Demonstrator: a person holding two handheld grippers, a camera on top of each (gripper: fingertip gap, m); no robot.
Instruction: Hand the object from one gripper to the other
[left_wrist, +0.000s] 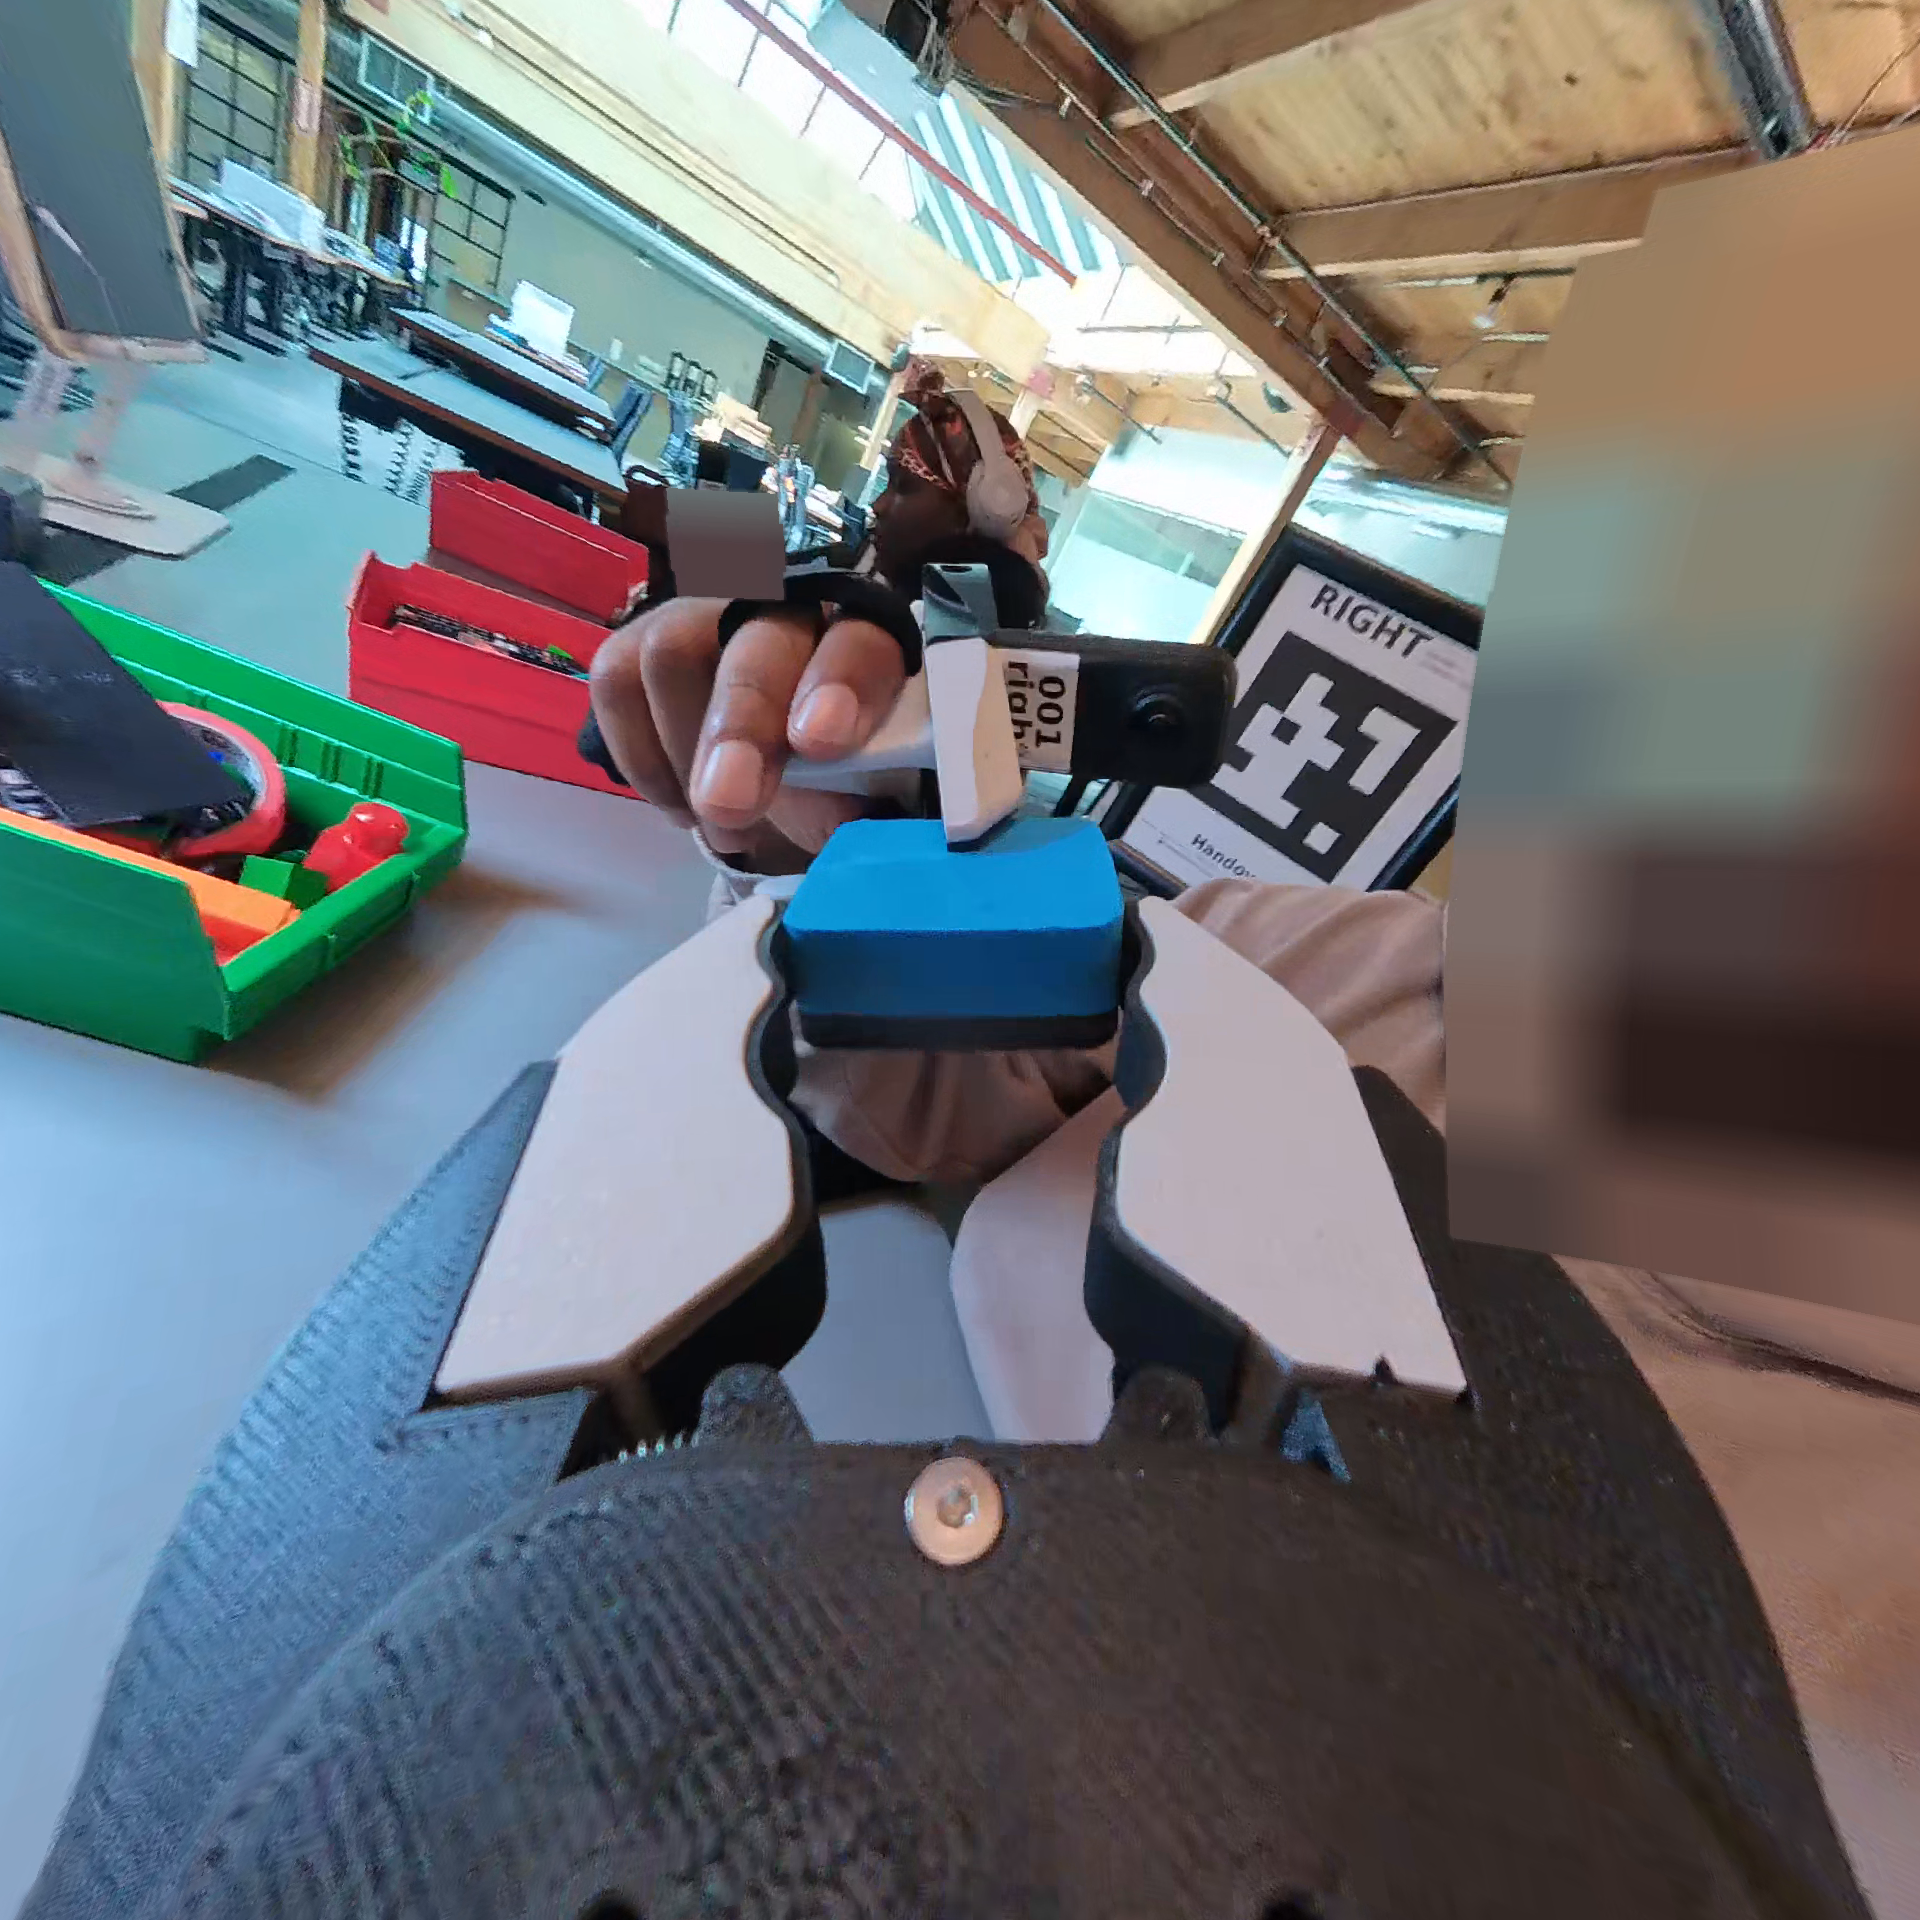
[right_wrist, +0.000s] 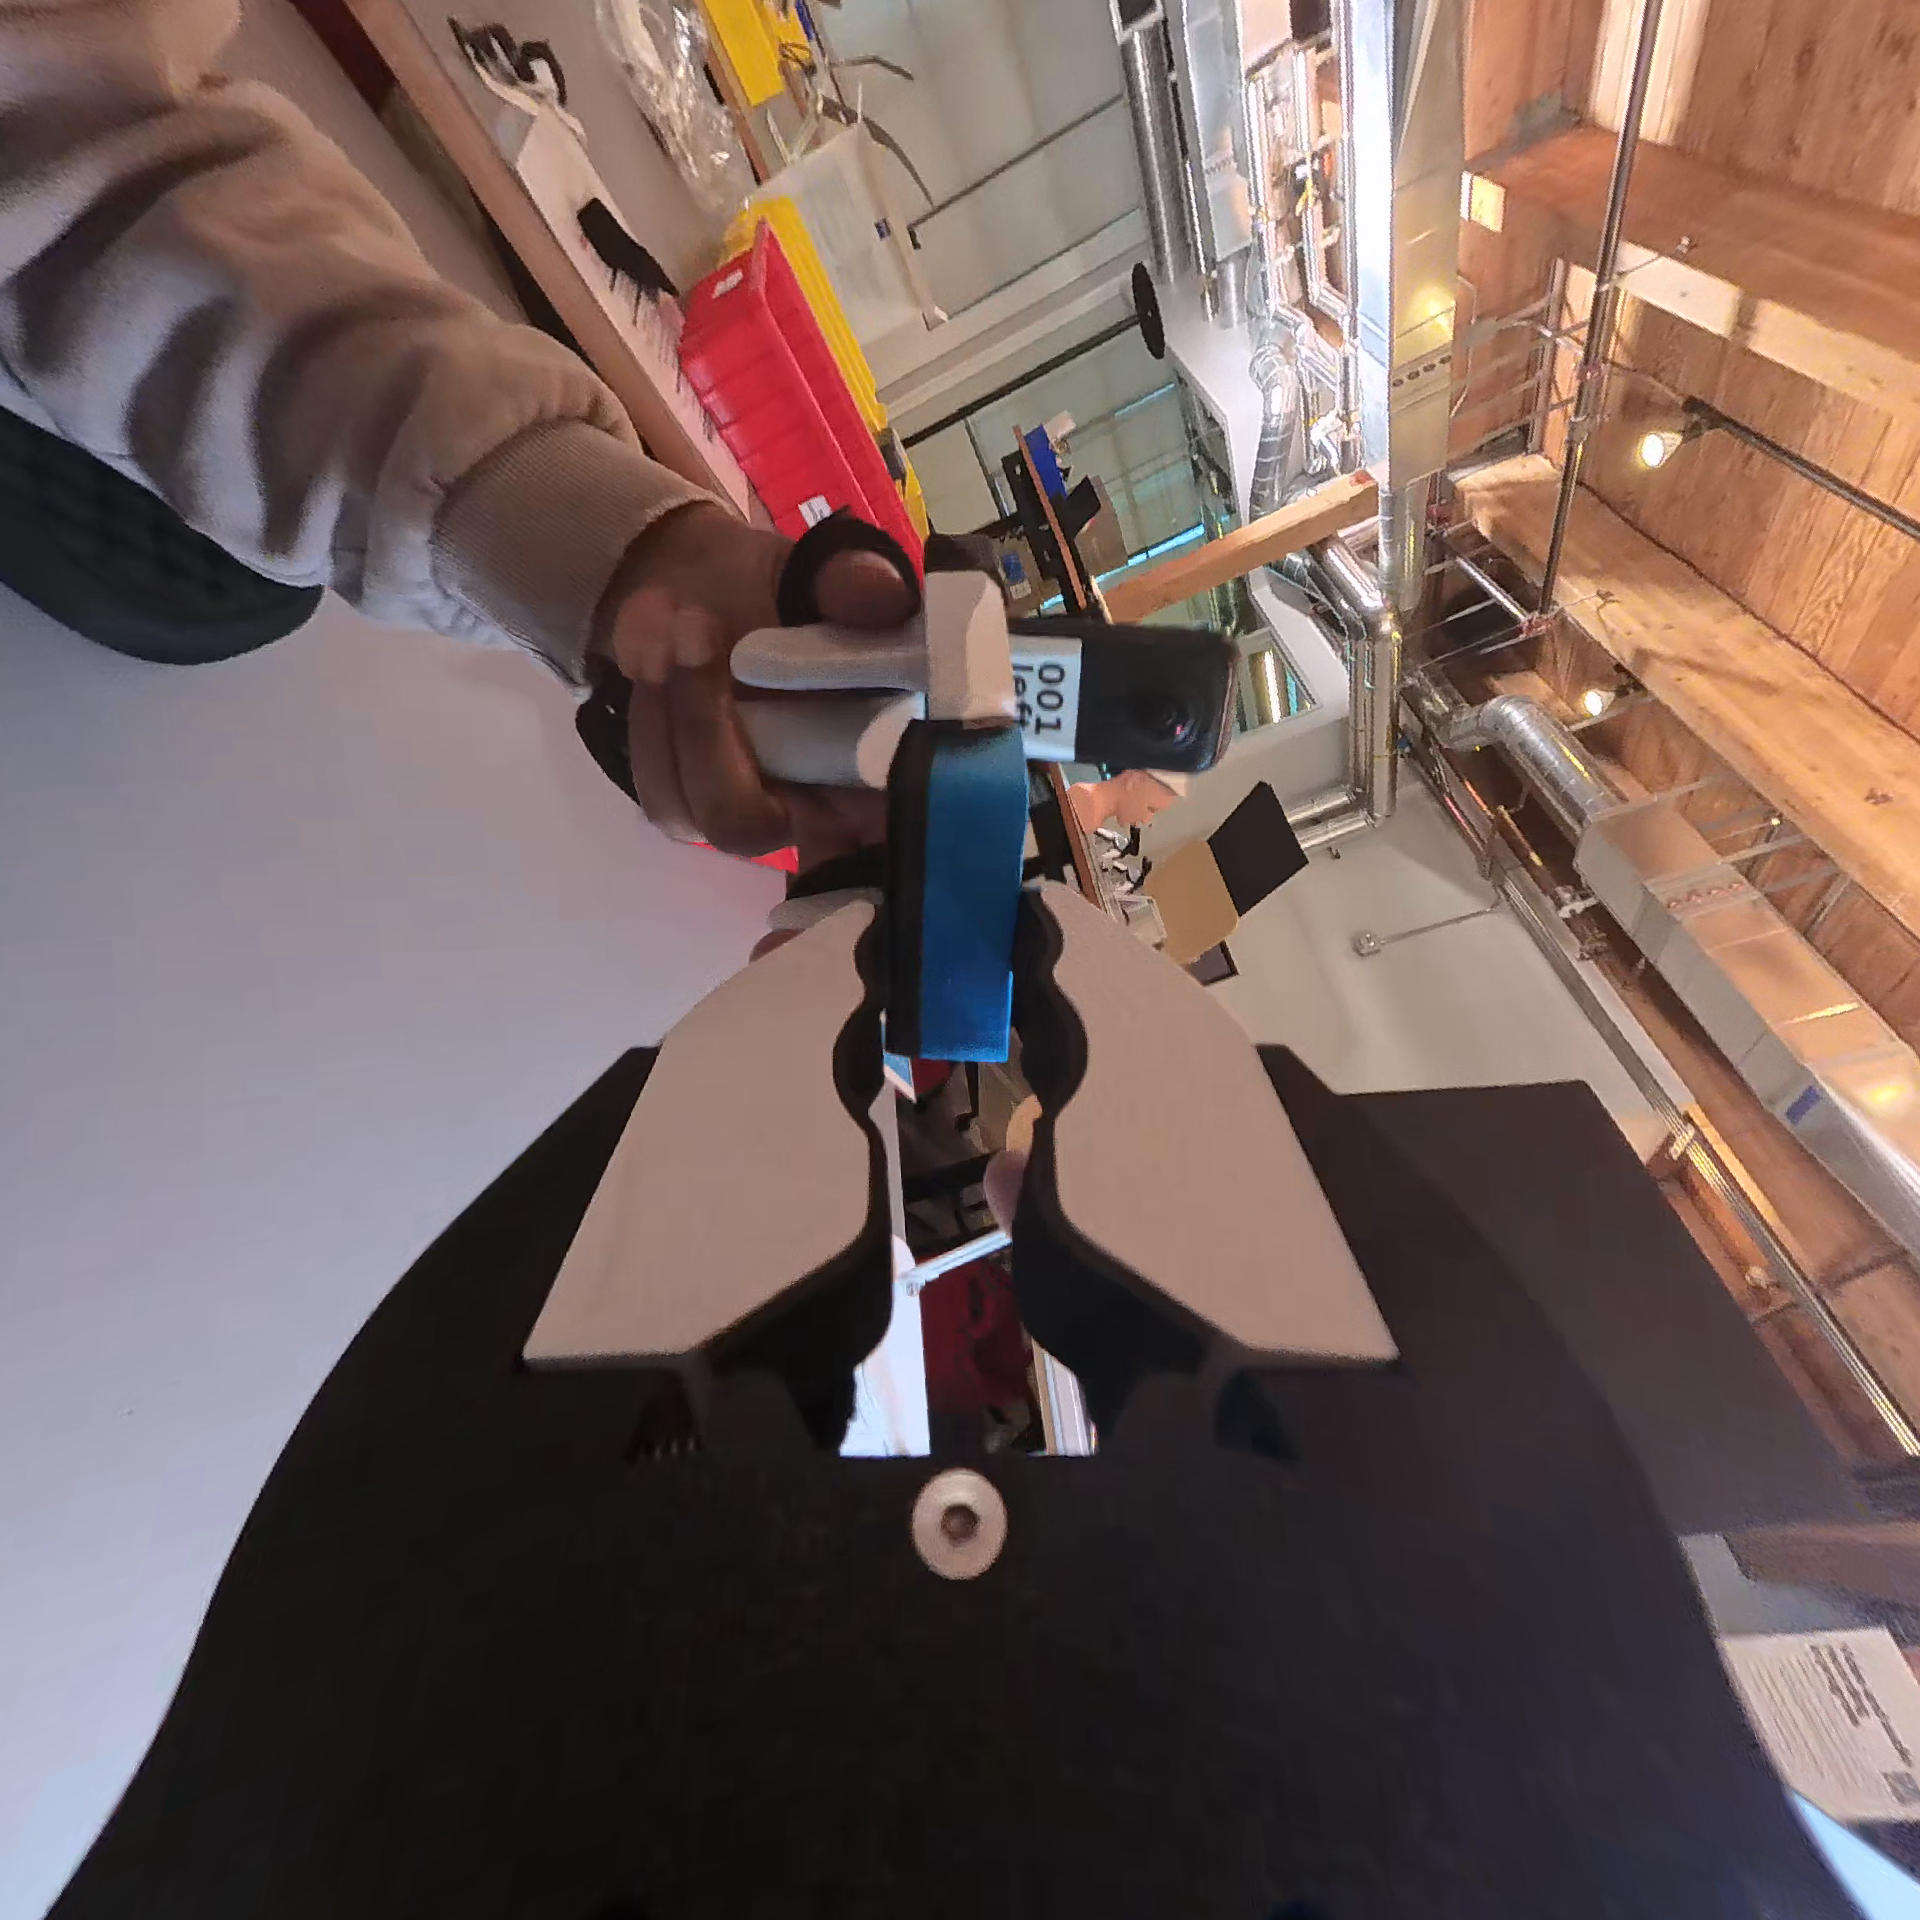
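A blue block with a black base (left_wrist: 951, 914) sits between my left gripper's (left_wrist: 954, 961) white fingertips, which press on its two sides. My right gripper comes from the far side, held by a hand (left_wrist: 727, 727); one of its fingers (left_wrist: 971, 769) rests on the block's top. In the right wrist view the same block (right_wrist: 966, 894) stands on edge between my right gripper's (right_wrist: 951, 935) fingertips, which touch both faces. The left gripper's finger (right_wrist: 966, 644) sits at the block's far end. Both grippers are shut on the block, held above the table.
A green bin (left_wrist: 343, 894) with tape and toys and two red bins (left_wrist: 488, 665) stand on the grey table (left_wrist: 312, 1195) to the left. A framed marker sign (left_wrist: 1340, 748) stands behind. A person wearing headphones sits beyond. A beige sleeve (right_wrist: 312, 364) and red and yellow bins (right_wrist: 779, 395) show in the right wrist view. Left and right tips are no more than a few centimetres apart.
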